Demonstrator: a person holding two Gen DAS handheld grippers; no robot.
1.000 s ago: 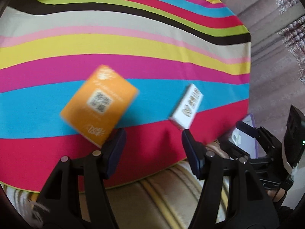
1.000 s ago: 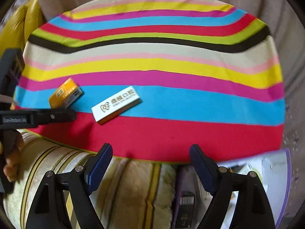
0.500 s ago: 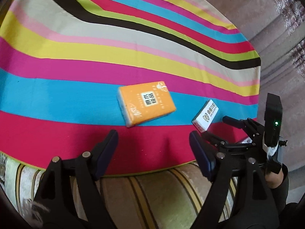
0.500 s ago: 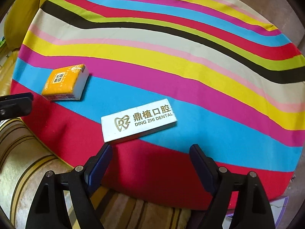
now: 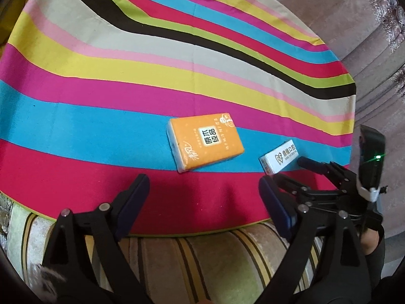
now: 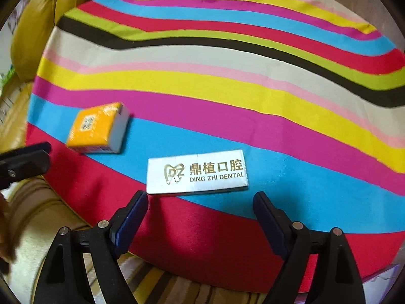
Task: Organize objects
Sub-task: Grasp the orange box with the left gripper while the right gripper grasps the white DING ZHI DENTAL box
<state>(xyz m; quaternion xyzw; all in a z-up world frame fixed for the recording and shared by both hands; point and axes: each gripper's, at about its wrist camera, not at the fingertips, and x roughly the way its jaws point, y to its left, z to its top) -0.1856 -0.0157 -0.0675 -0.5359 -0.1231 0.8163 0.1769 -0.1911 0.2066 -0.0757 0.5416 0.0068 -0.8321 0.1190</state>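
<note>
An orange tissue pack (image 5: 205, 141) lies flat on the striped cloth, just beyond my open, empty left gripper (image 5: 203, 190). It also shows in the right wrist view (image 6: 98, 129) at the left. A white box marked DING ZHI DENTAL (image 6: 197, 174) lies right in front of my open, empty right gripper (image 6: 200, 202), and shows in the left wrist view (image 5: 279, 157) to the right of the pack. The right gripper (image 5: 301, 171) shows in the left wrist view beside that box. Both grippers hover over the cloth's near edge, touching nothing.
The striped cloth (image 5: 126, 76) covers a flat surface, and also shows in the right wrist view (image 6: 227, 101). A striped sofa cushion (image 5: 189, 261) lies below its near edge. Yellow cushions (image 6: 33, 25) sit at far left. A purple-edged item (image 6: 379, 278) is at the lower right.
The orange pack was let go from the left gripper and now lies flat on the cloth. The right gripper has moved in toward the white box, which now sits just before its fingers.
</note>
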